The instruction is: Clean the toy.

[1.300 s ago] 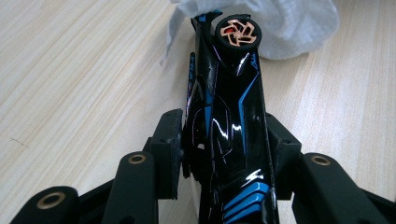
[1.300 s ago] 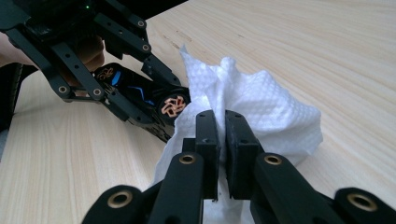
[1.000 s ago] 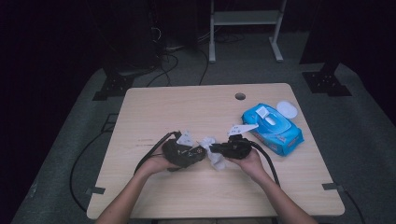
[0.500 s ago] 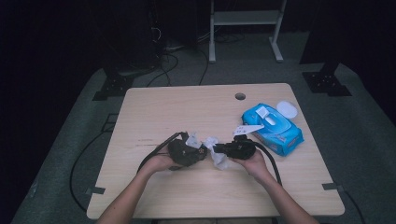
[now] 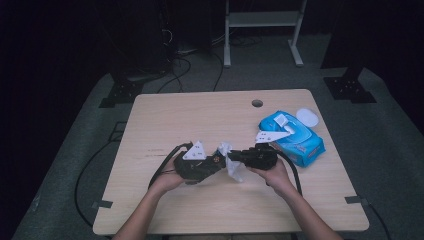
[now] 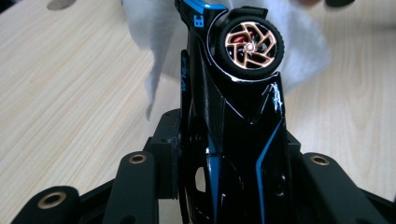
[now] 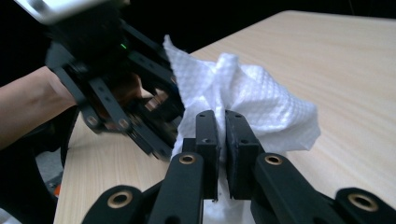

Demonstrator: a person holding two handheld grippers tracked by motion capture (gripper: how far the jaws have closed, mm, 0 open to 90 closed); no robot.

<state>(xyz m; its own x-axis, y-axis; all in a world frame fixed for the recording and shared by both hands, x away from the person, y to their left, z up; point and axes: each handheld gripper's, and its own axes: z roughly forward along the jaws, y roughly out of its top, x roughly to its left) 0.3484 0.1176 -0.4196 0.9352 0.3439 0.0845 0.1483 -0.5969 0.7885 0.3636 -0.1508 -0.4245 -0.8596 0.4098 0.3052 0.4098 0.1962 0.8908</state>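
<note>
Left gripper (image 6: 219, 154) clamps a glossy black toy car with blue trim and a copper-spoked wheel (image 6: 233, 107), its jaws having just closed in on the body so that the car sits pinched between them, wheel side turned up and nose pointing away. Holding it this way seems meant to keep the car off the pale wooden table (image 5: 200, 110) and steady while its surface is wiped. Right gripper (image 7: 222, 140) has its jaws pressed together on a crumpled white textured wipe (image 7: 261, 102), which hangs from the tips and bunches up right against the car; in the high view the wipe (image 5: 231, 161) lies between the two grippers, touching the car's far end. Relative to the car, a blue soft pack of wet wipes (image 5: 295, 140) lies beyond the right gripper (image 5: 240, 156), near the table's right edge, with a small round white lid (image 5: 307, 118) just behind it, both well apart from the car. Cables trail from each gripper back towards the person's forearms. Nothing stands between wipe and car; only the left gripper's own jaws cover the car's flanks, so those parts probably cannot be reached without regripping.
</note>
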